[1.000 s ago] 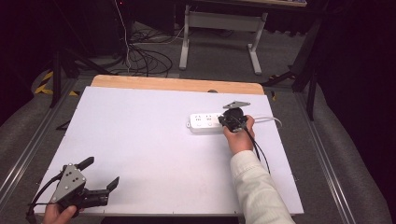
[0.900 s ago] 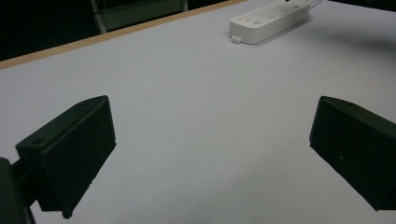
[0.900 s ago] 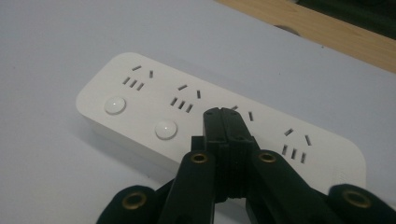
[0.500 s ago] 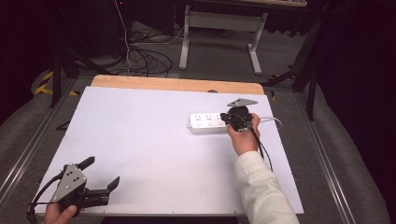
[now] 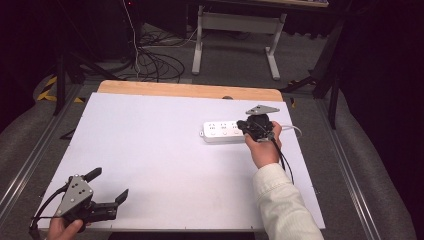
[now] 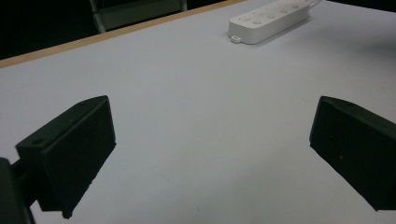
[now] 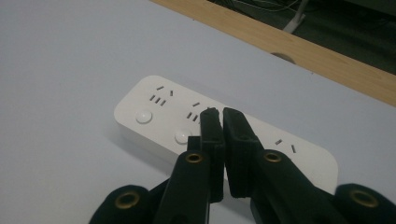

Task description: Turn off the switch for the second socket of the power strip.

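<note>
A white power strip [image 5: 222, 131] lies flat on the white table [image 5: 165, 150], right of centre; its sockets and round buttons face up [image 7: 154, 112]. My right gripper [image 5: 244, 125] hovers just over the strip's right half, pointing left along it. Its jaws [image 7: 217, 114] are shut with nothing between them. My left gripper [image 5: 111, 183] rests low near the table's front left corner, open and empty. Along its wide-apart jaws [image 6: 210, 135], the power strip [image 6: 268, 21] lies far off across bare tabletop.
The strip's white cable [image 5: 292, 129] runs off to the right, past my right hand. A wooden strip [image 5: 190, 91] edges the table's far side. Metal rails flank both sides. Loose cables [image 5: 150, 60] and a desk frame stand on the floor beyond.
My right gripper has lifted a little off the power strip and shifted slightly right. The left gripper has stayed put.
</note>
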